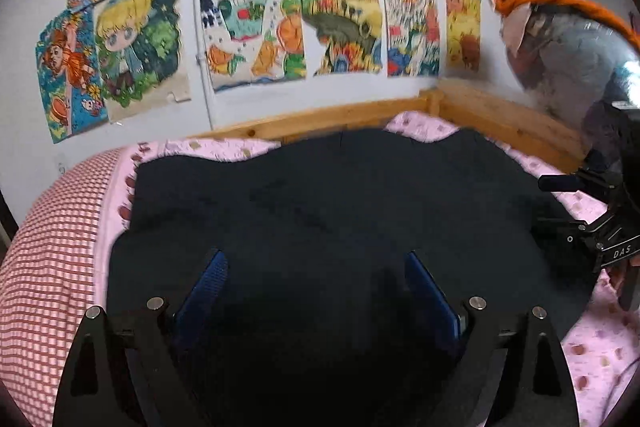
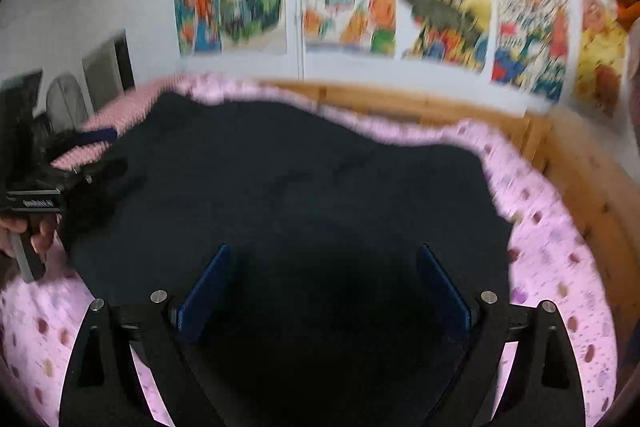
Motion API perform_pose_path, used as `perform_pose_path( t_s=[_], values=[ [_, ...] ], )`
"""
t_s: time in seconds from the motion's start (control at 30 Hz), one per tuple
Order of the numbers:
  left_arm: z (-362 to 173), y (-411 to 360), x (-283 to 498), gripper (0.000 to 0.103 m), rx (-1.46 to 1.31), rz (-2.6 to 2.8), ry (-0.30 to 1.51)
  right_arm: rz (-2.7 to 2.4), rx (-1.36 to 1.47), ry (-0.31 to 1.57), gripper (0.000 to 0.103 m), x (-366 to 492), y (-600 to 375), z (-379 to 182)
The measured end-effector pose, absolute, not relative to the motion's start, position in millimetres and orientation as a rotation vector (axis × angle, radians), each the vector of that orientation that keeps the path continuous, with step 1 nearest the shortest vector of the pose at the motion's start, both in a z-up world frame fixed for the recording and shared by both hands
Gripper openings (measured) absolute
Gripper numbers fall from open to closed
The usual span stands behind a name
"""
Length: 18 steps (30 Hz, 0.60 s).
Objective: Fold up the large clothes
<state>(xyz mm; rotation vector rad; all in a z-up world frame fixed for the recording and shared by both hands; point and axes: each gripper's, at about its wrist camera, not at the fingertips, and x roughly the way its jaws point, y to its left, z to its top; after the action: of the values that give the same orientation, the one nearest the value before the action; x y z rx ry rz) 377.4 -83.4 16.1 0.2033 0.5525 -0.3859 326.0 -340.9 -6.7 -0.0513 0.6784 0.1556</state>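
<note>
Both our tongs stand wide apart and grip nothing: the left gripper (image 1: 316, 291) and the right gripper (image 2: 324, 283) hover over the dark garment (image 1: 320, 195), which lies spread, slightly rumpled, ahead of and beneath the blue pads (image 1: 208, 287) on the pink bedspread (image 2: 560, 267).

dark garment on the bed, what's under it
The dark garment lies spread on a pink spotted sheet, which shows around its edges, with a red checked cover at one side. What lies beneath its middle is covered and cannot be seen.
</note>
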Motion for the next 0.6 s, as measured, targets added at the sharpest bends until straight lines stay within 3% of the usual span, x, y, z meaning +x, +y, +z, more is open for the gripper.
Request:
perform_pose_path(
  t_s=[0.6],
  values=[
    [-26,-44,482,0.098,-0.140,-0.300,0.735,0.008,0.153,0.845,0.095,467,-385,-61]
  ],
)
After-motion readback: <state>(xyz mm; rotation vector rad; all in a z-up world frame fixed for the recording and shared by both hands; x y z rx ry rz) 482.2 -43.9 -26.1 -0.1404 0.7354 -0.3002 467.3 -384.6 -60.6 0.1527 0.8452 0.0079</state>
